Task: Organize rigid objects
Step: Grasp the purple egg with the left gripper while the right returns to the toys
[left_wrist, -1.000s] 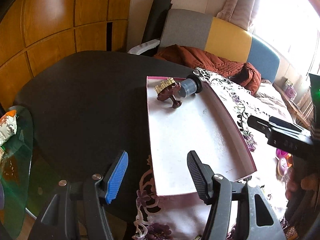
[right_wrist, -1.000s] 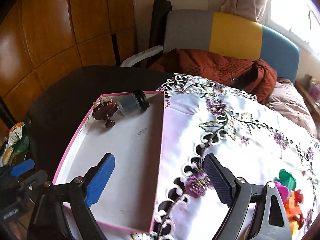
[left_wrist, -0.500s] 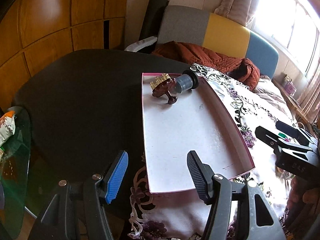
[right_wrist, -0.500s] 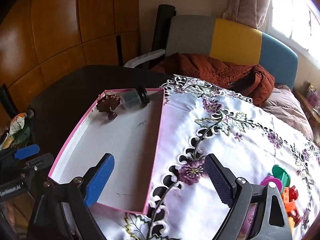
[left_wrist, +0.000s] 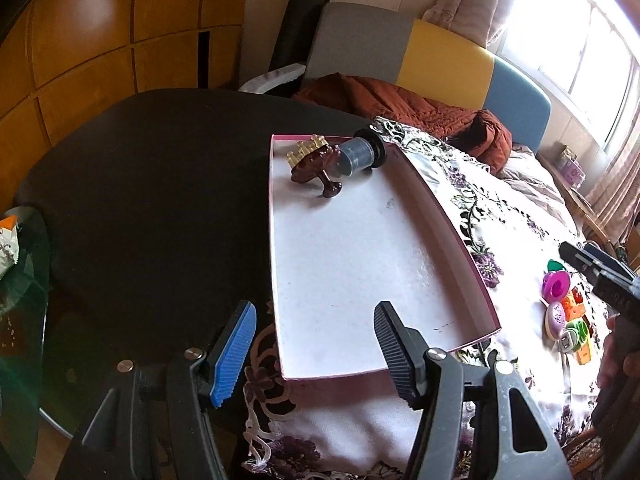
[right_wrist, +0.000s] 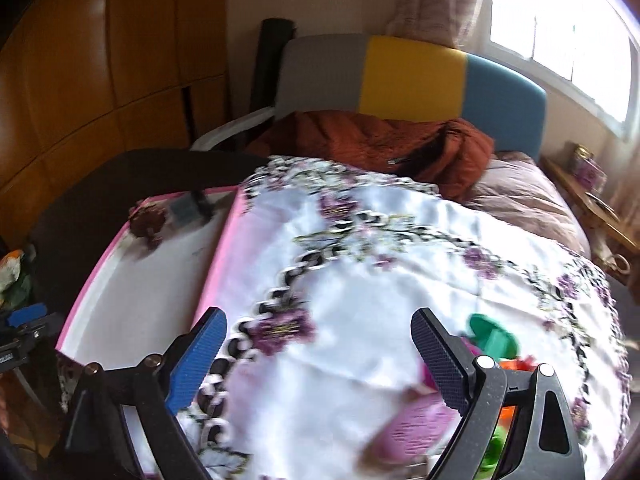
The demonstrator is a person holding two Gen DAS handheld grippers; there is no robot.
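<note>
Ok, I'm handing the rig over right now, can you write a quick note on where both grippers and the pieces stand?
Left gripper: open, empty, hovering over the near end of the pink tray.
Right gripper: open, empty, above the floral cloth; jaws have just been opening, nothing between them.
Done: brown toy table, gold crown piece and grey cup, on its side, lie at the tray's far end.
Left: the pile of small coloured toys on the cloth, right of the tray, beside the right gripper. Probably take one next.
</note>
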